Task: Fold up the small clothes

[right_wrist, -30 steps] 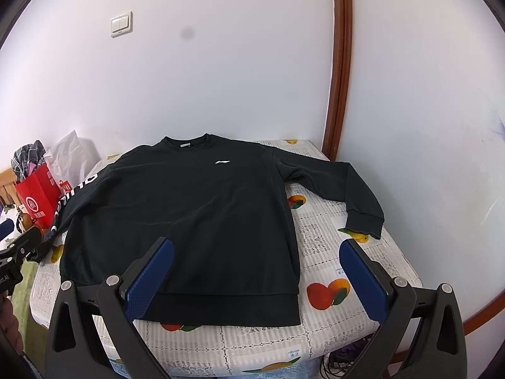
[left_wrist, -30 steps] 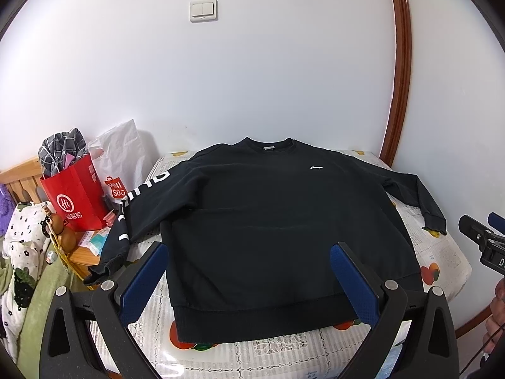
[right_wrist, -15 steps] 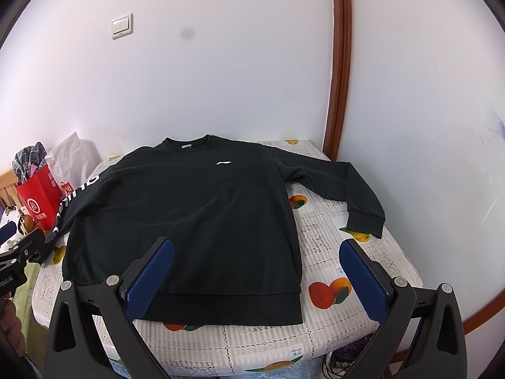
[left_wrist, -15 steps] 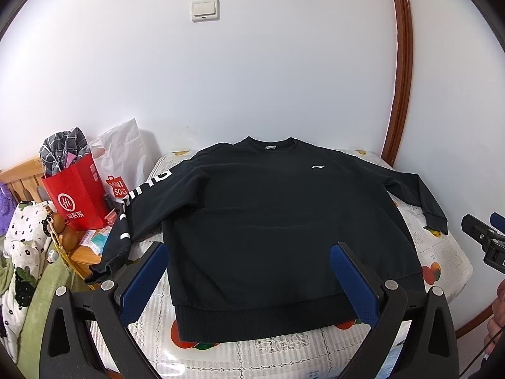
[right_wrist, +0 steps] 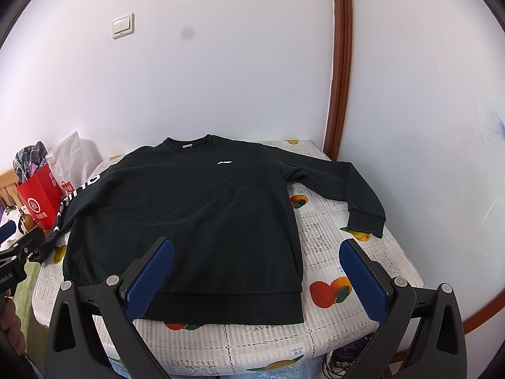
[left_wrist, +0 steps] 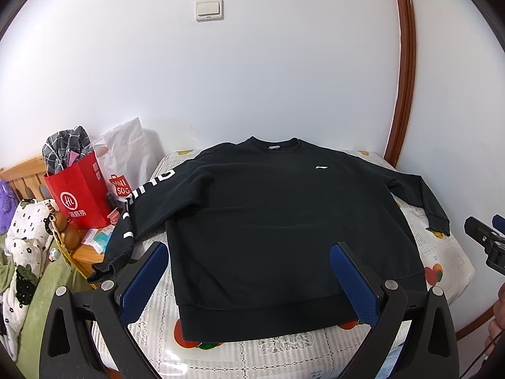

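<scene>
Left wrist view: your left gripper (left_wrist: 249,271) hangs above the hem of the sweatshirt (left_wrist: 284,221), its blue fingers (left_wrist: 145,278) spread wide and holding nothing. The sweatshirt lies flat, front up, on the bench (left_wrist: 284,357), collar toward the wall and both sleeves out to the sides. The lettered sleeve (left_wrist: 132,218) droops over the bench edge beside a red bag (left_wrist: 79,195). At the frame's right edge you see part of your right gripper (left_wrist: 486,240).

Right wrist view: your right gripper (right_wrist: 255,268) is likewise spread and empty, over the hem's right corner and the fruit-print cloth (right_wrist: 328,271). The plain sleeve (right_wrist: 347,189) rests on the bench, cuff near the right edge.
</scene>
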The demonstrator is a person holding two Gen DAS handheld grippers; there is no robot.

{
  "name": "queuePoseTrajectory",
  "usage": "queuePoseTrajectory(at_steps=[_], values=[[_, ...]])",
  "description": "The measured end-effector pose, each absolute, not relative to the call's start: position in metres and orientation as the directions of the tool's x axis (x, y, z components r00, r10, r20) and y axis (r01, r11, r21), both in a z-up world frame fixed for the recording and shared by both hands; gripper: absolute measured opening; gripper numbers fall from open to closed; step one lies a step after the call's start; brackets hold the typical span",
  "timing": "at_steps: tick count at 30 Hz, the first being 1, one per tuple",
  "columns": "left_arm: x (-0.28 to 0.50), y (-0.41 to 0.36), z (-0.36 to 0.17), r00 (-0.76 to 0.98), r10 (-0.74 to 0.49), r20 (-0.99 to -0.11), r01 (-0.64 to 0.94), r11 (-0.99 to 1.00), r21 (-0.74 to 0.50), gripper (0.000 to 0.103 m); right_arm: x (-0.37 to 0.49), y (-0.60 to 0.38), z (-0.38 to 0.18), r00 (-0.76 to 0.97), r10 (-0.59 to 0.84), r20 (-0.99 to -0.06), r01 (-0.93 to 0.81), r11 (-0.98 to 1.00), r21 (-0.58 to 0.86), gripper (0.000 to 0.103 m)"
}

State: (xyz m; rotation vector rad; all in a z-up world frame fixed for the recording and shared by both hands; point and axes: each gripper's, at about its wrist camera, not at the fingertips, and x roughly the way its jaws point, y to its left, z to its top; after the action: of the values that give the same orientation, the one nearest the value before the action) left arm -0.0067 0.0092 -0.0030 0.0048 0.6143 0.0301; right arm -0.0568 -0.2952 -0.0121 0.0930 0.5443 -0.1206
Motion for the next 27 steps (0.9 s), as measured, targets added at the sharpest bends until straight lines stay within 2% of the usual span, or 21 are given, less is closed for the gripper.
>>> queuePoseTrajectory(at_steps=[27], values=[[0.009, 0.018, -0.001, 0.812, 0.015, -0.584, -0.026, 1.000, -0.010, 0.103, -0.051, -0.286, -0.005, 0.853, -0.104, -0.511, 0.138, 0.990, 0.029, 0.103]])
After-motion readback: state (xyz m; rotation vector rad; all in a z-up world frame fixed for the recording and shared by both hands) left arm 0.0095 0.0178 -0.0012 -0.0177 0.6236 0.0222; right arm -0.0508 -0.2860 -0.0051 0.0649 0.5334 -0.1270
